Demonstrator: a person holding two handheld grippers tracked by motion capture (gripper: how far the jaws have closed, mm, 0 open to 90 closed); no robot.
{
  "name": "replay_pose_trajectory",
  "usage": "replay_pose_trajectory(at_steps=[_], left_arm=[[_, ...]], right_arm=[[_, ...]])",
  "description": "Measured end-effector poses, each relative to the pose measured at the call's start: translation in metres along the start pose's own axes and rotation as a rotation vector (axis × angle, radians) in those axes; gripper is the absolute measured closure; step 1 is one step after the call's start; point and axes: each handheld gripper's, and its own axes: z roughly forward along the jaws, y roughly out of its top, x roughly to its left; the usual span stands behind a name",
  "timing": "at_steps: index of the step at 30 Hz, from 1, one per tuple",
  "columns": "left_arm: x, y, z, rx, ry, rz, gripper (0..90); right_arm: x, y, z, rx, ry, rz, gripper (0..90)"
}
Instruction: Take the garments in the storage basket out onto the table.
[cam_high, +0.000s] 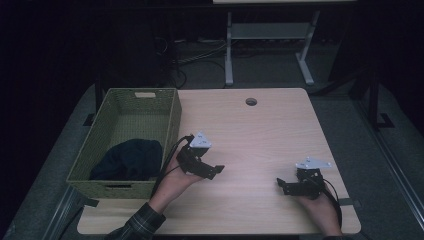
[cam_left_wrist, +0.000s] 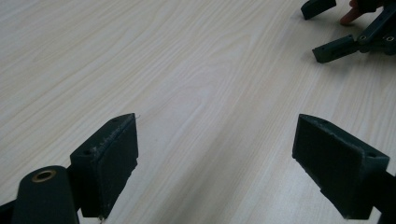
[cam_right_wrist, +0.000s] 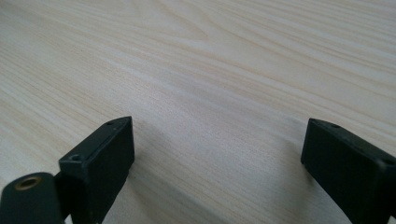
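Looked like a lab or recording room rather than a home: dark surroundings, grey carpeted floor (cam_high: 350, 115), loose cables (cam_high: 195, 57) trailing on the far floor, a second desk's white metal frame (cam_high: 270, 35) beyond, and a plain wooden worktable (cam_high: 260, 130) with a cable hole (cam_high: 251, 102).

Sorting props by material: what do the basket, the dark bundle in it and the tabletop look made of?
Basket: green woven fibre or wicker, matte, judging by its textured weave. Dark bundle: soft crumpled cloth, probably. Tabletop: pale wood-grain, smooth, possibly laminate.
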Motion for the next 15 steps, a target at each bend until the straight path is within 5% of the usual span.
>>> replay_pose_trajectory(at_steps=[15], left_arm=[[0.008, 0.013, -0.014, -0.013, -0.022, 0.011, 14.0]], right_arm=[[0.0, 0.0, 0.0, 0.0, -0.001, 0.001, 9.4]])
